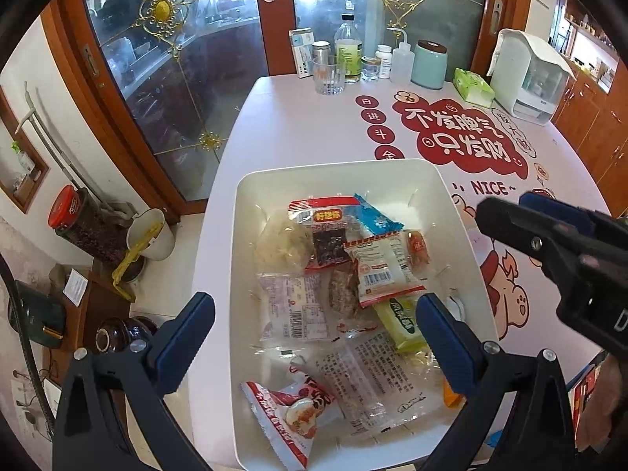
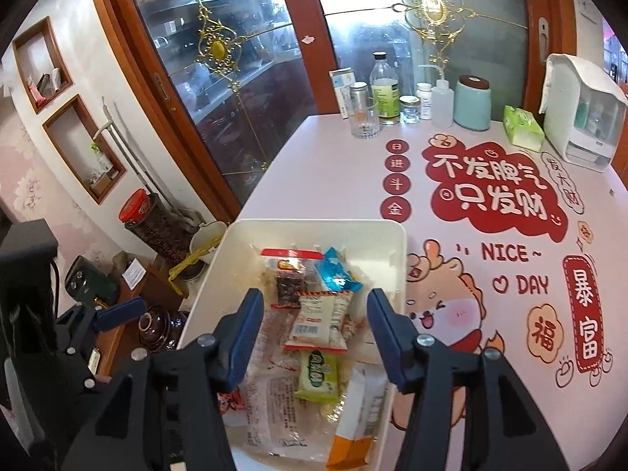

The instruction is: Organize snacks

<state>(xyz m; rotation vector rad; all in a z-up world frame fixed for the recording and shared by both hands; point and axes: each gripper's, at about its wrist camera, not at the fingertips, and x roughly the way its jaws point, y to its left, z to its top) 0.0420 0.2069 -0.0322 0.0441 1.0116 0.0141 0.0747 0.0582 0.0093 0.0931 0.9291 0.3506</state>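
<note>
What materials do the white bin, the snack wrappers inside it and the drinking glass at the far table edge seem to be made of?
White bin: probably plastic, smooth and semi-gloss, with rounded moulded corners.
Snack wrappers: thin plastic film, glossy; they crinkle, reflect light, and some are see-through.
Drinking glass: appears to be clear glass, transparent with a thick base; clear plastic cannot be excluded.

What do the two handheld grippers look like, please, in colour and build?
Both match: the left gripper and right gripper have black angular plastic bodies with round silver screws, and each finger ends in a blue ribbed pad.
</note>
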